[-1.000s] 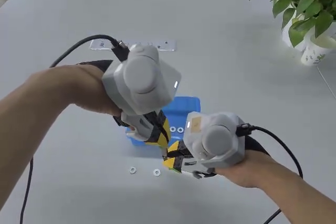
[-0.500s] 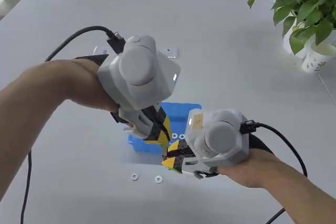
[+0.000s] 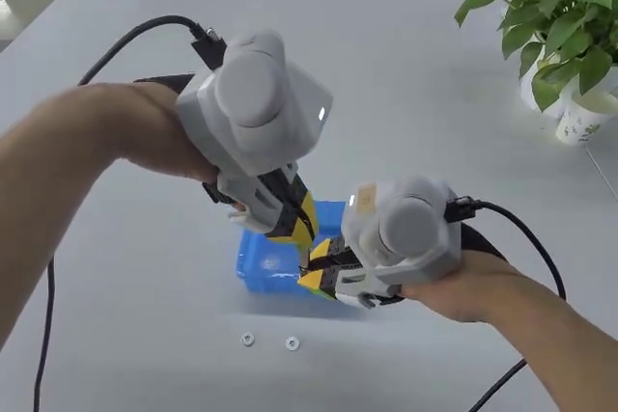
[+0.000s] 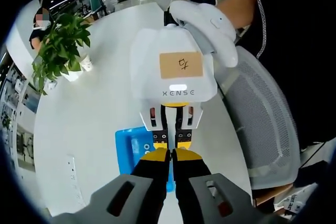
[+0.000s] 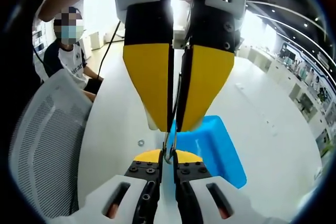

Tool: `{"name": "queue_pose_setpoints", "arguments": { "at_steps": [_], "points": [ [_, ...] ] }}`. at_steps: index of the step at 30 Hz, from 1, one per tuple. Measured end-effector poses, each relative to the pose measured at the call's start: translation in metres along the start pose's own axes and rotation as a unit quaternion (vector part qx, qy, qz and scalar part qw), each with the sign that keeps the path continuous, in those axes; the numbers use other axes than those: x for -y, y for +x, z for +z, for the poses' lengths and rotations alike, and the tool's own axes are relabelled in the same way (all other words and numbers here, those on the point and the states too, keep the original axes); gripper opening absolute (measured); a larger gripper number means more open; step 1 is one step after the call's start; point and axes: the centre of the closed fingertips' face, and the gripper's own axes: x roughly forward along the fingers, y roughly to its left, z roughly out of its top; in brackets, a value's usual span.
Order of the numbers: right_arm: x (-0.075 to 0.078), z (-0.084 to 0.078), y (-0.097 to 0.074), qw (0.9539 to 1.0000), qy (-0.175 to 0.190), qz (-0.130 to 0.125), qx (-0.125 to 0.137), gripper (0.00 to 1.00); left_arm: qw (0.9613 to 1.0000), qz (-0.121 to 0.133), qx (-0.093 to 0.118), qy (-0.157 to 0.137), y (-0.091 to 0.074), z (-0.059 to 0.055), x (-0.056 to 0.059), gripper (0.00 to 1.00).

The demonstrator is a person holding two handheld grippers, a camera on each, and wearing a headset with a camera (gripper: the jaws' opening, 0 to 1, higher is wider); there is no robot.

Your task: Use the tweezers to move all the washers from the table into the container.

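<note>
The head view looks down on the surface (image 3: 435, 94). Both gripper views face each other closely; all share the container (image 3: 261, 272).

Left claw (image 4: 170, 155), right claw (image 5: 163, 157): pinched, tip-to-tip.

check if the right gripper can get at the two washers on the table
Probably yes: the washers lie on bare table beside the blue container, nothing over them, with the right gripper close by. Its jaws pinch the tweezers, though.
</note>
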Motion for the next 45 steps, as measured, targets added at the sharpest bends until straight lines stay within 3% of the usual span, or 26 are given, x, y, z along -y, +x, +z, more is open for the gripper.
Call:
{"name": "queue_pose_setpoints", "arguments": {
  "at_steps": [19, 45],
  "points": [
    [0.027, -0.004, 0.004, 1.0, -0.006, -0.006, -0.003, 0.09, 1.0, 0.003, -0.001, 0.004, 0.002, -0.006, -0.025, 0.06],
    [0.042, -0.043, 0.022, 0.9995, 0.01, 0.011, -0.026, 0.09, 0.9999, -0.011, -0.003, -0.003, 0.039, -0.021, -0.045, 0.06]
  ]
}}
